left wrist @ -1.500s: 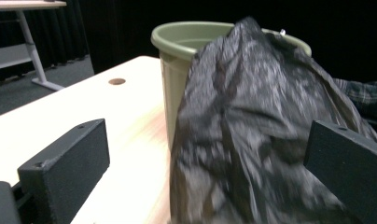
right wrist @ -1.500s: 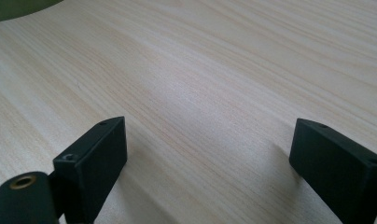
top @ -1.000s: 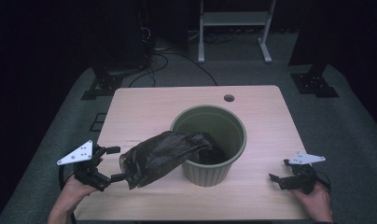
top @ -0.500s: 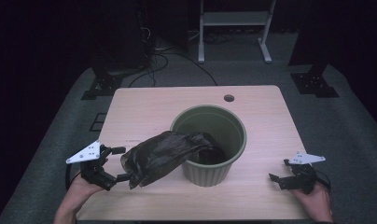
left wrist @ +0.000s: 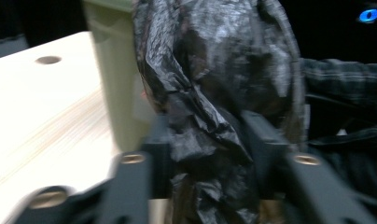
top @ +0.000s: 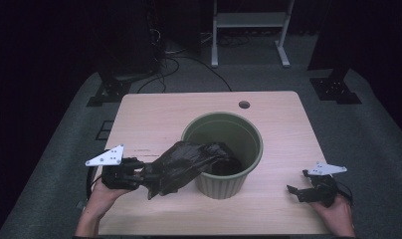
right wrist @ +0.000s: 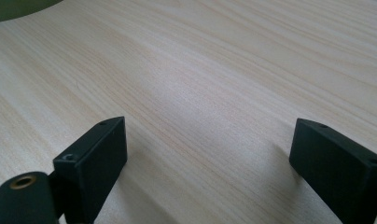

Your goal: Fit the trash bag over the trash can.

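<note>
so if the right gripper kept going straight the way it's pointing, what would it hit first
Probably the bare table: the right gripper sits low with open jaws, angled along the wood. The green bin lies off to one side of that line, though depth is hard to judge.

Two hand-held grippers are seen, each built of matte black parts. The left gripper (top: 139, 172) is topped by a grey three-cornered plate dotted with small holes, and a like plate is carried by the right gripper (top: 301, 191). The jaws are formed as flat, rectangular black blocks with bevelled ends. Brass-coloured threaded inserts are set into the black bodies behind the jaws. A thin black cable is trailed from the right gripper. Both forearms are bare.
</note>
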`<state>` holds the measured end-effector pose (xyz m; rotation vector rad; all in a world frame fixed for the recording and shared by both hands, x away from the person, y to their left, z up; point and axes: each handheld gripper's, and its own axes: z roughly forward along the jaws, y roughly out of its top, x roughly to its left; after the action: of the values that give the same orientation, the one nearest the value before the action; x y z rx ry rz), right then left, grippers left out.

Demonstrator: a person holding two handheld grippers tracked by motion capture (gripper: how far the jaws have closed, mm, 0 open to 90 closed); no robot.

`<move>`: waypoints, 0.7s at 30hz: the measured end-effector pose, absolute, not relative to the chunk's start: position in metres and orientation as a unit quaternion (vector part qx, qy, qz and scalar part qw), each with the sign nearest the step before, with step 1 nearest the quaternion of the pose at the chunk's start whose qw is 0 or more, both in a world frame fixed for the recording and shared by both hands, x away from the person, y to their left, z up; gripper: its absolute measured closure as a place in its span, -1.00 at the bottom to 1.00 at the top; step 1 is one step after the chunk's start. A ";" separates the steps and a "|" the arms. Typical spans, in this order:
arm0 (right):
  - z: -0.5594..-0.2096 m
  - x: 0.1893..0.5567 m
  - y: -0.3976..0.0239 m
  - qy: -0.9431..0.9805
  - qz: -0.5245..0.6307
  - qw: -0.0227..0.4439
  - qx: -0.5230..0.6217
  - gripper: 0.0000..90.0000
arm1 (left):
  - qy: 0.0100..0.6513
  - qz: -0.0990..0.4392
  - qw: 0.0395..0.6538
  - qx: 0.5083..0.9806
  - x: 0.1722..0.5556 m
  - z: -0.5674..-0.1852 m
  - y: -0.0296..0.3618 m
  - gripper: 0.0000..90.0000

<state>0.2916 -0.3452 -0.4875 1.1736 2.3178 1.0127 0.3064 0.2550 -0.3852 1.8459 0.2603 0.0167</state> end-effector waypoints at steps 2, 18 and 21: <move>-0.488 0.292 -0.345 0.818 0.357 0.176 0.414 -0.78 | 0.102 0.005 0.601 0.792 0.306 -0.380 0.251 0.59; -0.488 0.292 -0.345 0.819 0.358 0.175 0.413 -0.78 | 0.070 0.037 0.667 0.741 0.319 -0.329 0.222 0.79; -0.488 0.293 -0.345 0.820 0.358 0.174 0.410 -0.78 | 0.066 0.038 0.673 0.736 0.325 -0.325 0.213 0.79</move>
<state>0.2925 -0.3454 -0.4875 1.1621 2.3257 1.0159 0.3250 0.2134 -0.3249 1.6567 0.1482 0.0850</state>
